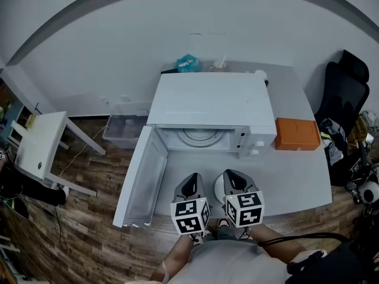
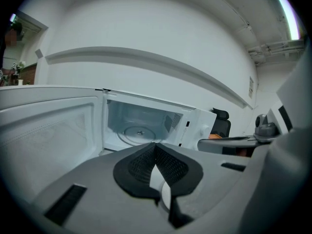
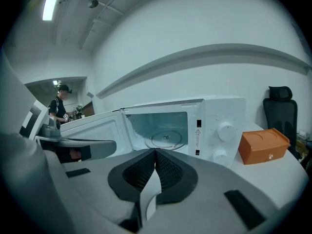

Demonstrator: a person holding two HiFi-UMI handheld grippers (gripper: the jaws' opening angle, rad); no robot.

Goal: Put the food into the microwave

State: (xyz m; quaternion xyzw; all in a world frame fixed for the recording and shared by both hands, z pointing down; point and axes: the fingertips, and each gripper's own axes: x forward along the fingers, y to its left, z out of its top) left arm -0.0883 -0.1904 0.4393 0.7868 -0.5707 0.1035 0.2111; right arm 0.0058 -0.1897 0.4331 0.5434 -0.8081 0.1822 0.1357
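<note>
Microwave (image 3: 214, 126) control panel, sign: a small warning triangle (image 3: 198, 131), printed just below a black rectangle, seen in the right gripper view.
Microwave control panel, text: fine lines under the triangle and a small dark label (image 3: 197, 152) lower down, both too small to read.
Microwave knobs (image 3: 225, 130): any markings round them are too faint to read.
Left gripper (image 1: 190, 181) cube (image 1: 190, 215): black-and-white square marker patterns, no letters or numbers.
Right gripper (image 1: 234, 176) cube (image 1: 244, 209): marker patterns of the same kind.
Wall plate (image 2: 251, 87): a small sign high on the wall in the left gripper view, print unreadable.
Brand names: none legible.
</note>
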